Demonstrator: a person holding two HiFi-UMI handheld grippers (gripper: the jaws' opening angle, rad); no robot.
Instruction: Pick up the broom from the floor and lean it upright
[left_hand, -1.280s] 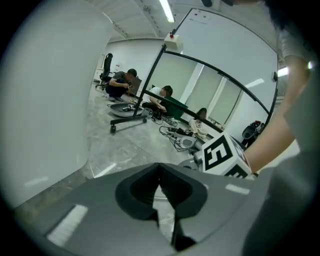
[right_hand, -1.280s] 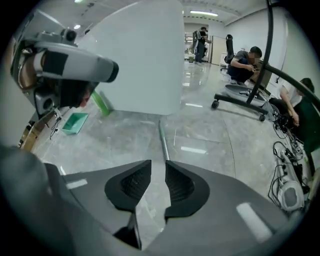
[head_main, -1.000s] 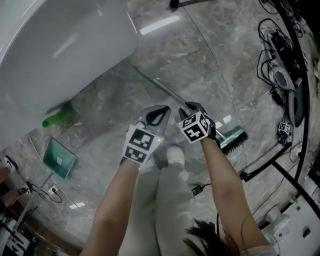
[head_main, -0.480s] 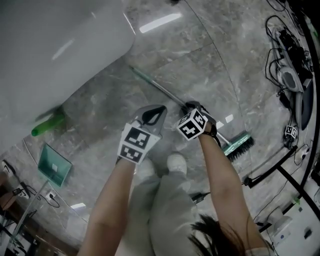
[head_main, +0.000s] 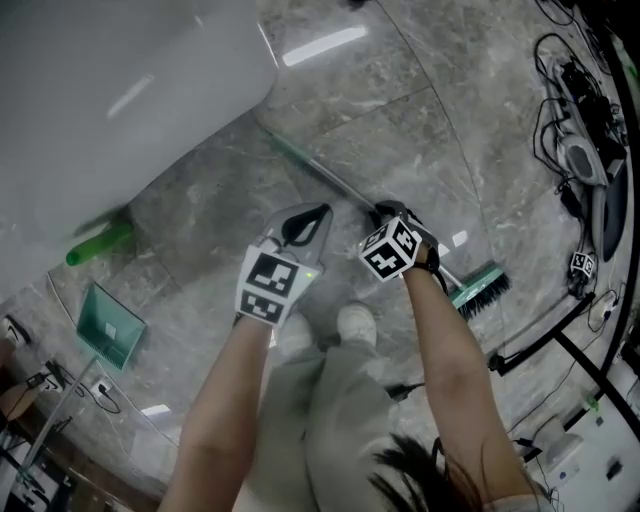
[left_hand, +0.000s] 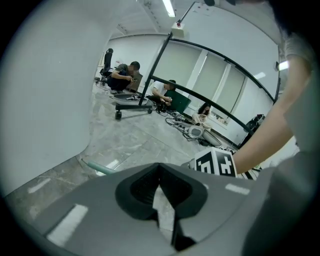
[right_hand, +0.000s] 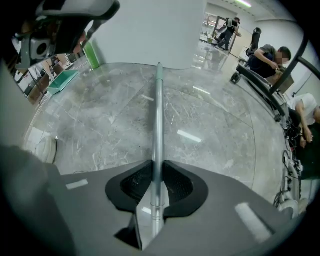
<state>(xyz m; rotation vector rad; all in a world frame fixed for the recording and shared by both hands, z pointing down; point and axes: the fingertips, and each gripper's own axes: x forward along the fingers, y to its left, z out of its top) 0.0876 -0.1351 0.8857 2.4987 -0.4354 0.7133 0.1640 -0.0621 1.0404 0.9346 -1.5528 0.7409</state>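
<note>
Right gripper jaws have just been closing; the broom hasn't shifted on the floor. The jaws now pinch its metal handle about mid-length, pointing steeply down. The broom lies flat, handle tip toward 11 o'clock, brush head toward 4 o'clock. Left gripper sits near the right one, at its 9 o'clock, jaws pressed together, empty, off the broom. A green dustpan lies well apart at 8 o'clock.

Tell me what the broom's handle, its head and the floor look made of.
Handle: silvery metal tube, satin sheen, by its even highlight. Head: probably green plastic with dark bristles. Floor: polished grey stone or stone-look tile; veining and mirrored ceiling lights.
</note>
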